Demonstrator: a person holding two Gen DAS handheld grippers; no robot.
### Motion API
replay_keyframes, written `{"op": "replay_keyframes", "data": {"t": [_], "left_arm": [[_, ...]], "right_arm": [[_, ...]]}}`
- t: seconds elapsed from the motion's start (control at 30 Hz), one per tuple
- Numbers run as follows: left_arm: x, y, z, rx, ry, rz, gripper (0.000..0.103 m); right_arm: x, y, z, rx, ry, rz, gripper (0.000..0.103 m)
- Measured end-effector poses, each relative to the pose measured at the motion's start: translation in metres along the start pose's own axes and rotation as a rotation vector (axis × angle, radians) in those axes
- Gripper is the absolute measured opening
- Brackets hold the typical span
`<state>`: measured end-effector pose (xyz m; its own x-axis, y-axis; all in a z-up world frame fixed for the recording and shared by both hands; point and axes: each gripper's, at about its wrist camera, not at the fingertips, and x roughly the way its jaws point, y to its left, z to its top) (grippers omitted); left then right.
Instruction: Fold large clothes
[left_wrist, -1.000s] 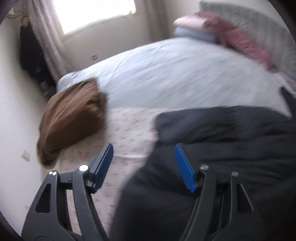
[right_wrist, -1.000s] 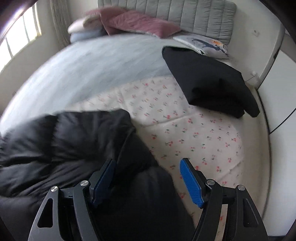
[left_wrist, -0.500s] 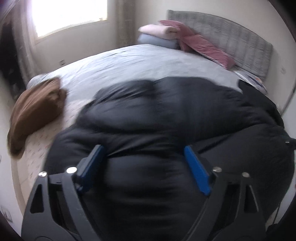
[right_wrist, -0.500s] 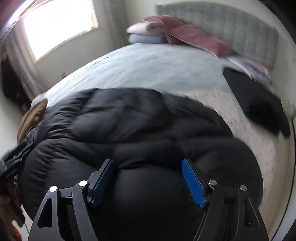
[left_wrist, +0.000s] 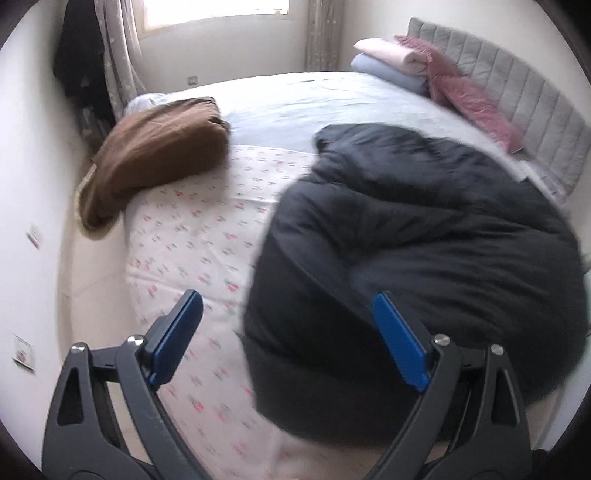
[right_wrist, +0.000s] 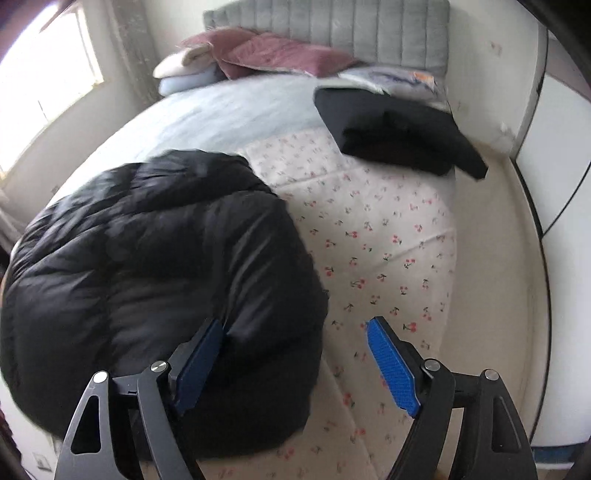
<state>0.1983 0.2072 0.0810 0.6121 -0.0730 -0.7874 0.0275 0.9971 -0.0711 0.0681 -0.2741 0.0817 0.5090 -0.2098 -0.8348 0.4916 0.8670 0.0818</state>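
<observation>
Two grippers, the left gripper and the right gripper, hang spread wide and grasp nothing above the black puffer jacket, bundled at the frame's lower right on the cherry-print sheet. It looks light, soft, springy and slippery, best pinched at hem or seams. Folded clothes lie elsewhere on the bed.

Bed with a pale blue cover over its far part and a cherry-print sheet over the near part. Lying on it: a black puffer jacket, bunched, on the print sheet and reaching onto the blue cover; a brown bundle at the left edge; a folded black garment on the right side; folded pink and blue linens and a mauve pillow by the grey headboard.
</observation>
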Motion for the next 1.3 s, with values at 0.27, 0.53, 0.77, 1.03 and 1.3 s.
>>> {"op": "replay_keyframes", "data": {"t": [0.27,0.53,0.77,1.03,1.3], "left_arm": [[-0.061,-0.044,-0.041,-0.013,0.024,-0.129,0.095],[-0.087,-0.073,-0.083,0.031,0.062,-0.143,0.102],[-0.106,-0.109,-0.108,0.139,0.077,-0.126,0.102],[-0.116,-0.143,-0.127,0.18,0.078,-0.132,0.102],[-0.118,-0.162,-0.136,0.208,0.087,-0.139,0.102]], "right_arm": [[-0.074,0.053,-0.051,-0.124,-0.095,0.097,0.086],[-0.091,0.087,-0.099,-0.178,-0.052,0.083,0.091],[-0.099,0.111,-0.119,-0.267,-0.061,0.076,0.093],[-0.105,0.124,-0.13,-0.303,-0.076,0.065,0.095],[-0.103,0.125,-0.135,-0.309,-0.072,0.052,0.096]]}}
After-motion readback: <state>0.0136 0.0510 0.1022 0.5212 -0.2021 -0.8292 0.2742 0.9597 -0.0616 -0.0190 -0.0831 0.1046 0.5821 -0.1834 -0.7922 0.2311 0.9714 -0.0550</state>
